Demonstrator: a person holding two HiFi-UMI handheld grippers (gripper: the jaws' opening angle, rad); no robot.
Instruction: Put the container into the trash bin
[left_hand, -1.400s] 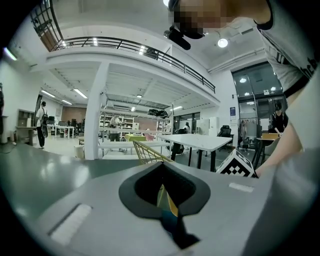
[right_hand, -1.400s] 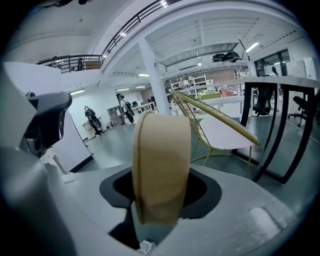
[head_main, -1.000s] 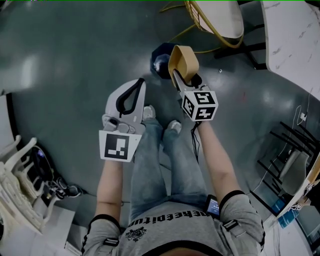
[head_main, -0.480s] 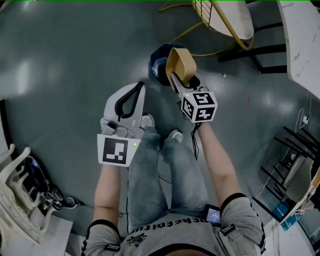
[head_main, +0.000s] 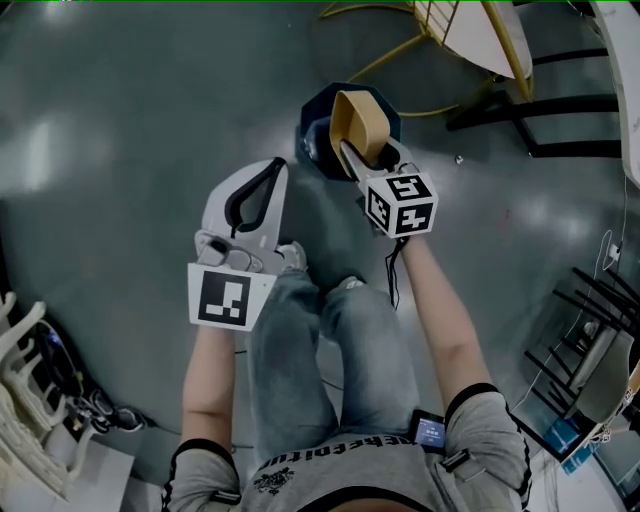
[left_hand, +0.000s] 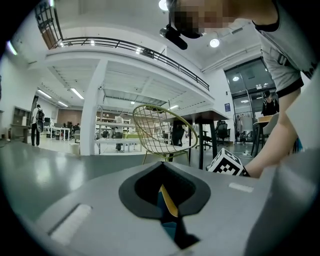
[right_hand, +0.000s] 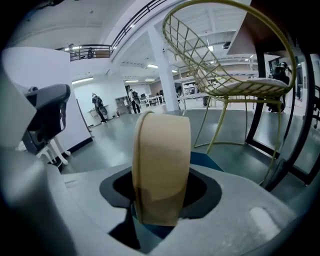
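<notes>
One container (head_main: 362, 118) is clamped in your right gripper (head_main: 352, 152) above the bin (head_main: 312, 118); your left gripper (head_main: 270, 170) is closed, empty.

No plainly readable text or numbers; shirt (head_main: 330, 478) carries one line of print across the chest, upside down and too small to read with certainty; cubes on the left gripper (head_main: 270, 172) and right gripper (head_main: 366, 140) show square black-and-white marker patterns only, no letters.
</notes>
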